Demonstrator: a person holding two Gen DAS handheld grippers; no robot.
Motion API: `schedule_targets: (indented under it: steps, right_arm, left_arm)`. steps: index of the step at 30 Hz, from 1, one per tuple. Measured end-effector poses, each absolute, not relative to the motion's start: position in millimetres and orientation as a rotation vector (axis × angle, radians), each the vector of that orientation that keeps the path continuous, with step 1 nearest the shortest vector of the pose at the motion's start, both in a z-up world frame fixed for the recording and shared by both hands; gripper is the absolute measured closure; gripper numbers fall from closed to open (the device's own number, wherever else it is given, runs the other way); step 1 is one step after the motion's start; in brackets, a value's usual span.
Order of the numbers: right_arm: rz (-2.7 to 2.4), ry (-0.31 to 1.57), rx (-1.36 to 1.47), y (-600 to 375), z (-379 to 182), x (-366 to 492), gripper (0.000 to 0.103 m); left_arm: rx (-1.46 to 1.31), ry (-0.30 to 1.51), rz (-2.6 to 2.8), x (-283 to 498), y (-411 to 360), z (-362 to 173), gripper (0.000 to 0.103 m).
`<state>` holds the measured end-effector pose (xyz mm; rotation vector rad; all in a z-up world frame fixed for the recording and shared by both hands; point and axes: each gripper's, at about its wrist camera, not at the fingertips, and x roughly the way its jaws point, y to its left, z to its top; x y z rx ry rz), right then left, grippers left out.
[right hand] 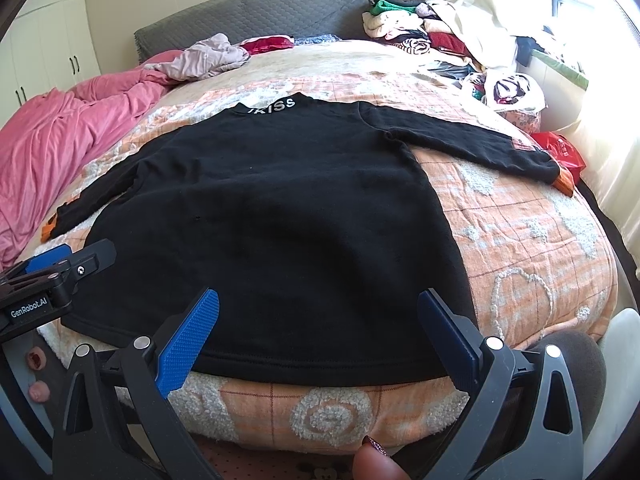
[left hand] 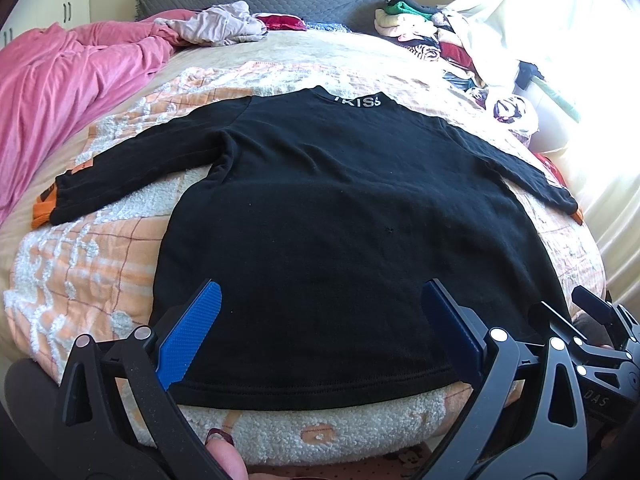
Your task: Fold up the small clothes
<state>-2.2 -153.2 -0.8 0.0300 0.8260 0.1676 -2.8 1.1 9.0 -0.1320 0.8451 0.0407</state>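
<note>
Black top (left hand: 332, 216) before clothes heap (left hand: 432, 36)

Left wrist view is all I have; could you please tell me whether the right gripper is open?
Observer: Yes, the right gripper is open, its fingers spread above the hem of the black sweater, gripping nothing.
Operator: Thank you. What lies past the sleeve end on the right side?
Observer: A red plastic bag lies on the bed just beyond the orange cuff.
</note>
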Motion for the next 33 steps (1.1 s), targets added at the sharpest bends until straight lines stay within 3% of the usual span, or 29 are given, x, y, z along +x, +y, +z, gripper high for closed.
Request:
schedule_targets:
  steps: [33]
  right_arm:
    - [0.078,0.819,0.103,-193.2,27.5,100.7,0.004]
  left_arm:
    - [-0.143,0.841,0.045,88.7,0.1,29.0,0.009]
